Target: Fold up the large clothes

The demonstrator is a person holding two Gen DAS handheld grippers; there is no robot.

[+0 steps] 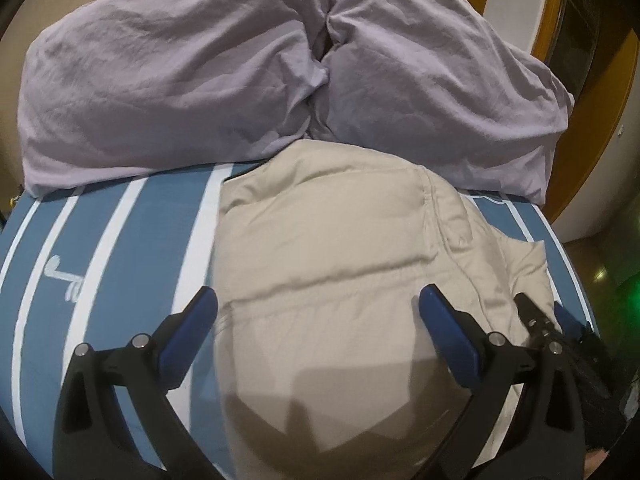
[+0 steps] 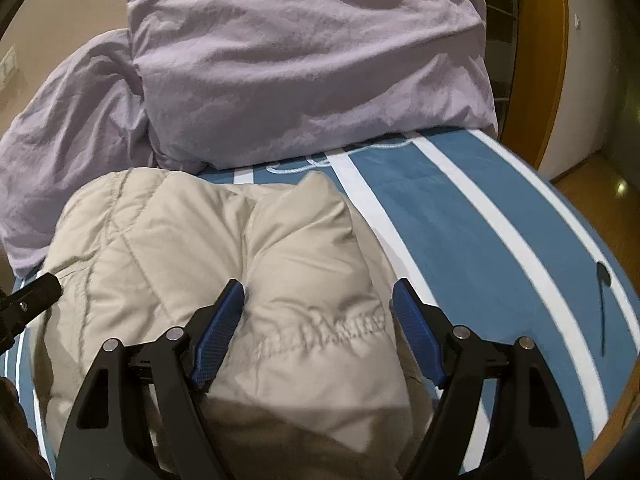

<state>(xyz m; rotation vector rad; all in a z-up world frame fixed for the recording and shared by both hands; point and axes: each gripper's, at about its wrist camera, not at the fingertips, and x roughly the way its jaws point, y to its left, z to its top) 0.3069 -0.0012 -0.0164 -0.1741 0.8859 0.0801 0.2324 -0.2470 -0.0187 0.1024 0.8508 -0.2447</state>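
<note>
The left gripper [image 1: 316, 308] has its jaws wide apart above a beige padded jacket [image 1: 332, 264]; nothing is clamped between the blue pads [image 1: 448, 336], and the quilted cloth shows clear in the gap. The right gripper [image 2: 318, 300] also has its jaws spread, straddling a folded-in sleeve [image 2: 312, 280] of the jacket [image 2: 160, 264] with its gathered cuff lying between the pads [image 2: 218, 334]; whether the pads brush the fabric cannot be told, but they do not pinch it. In the left wrist view the right gripper [image 1: 560, 328] shows at the jacket's right edge.

The jacket lies bunched and partly folded in the middle of a bed, on a blue sheet with white stripes [image 1: 132, 264], its far end touching two lilac pillows [image 1: 168, 80] that sit side by side at the head of the bed. To the right of the bed, a wooden door frame [image 2: 548, 60] stands.
</note>
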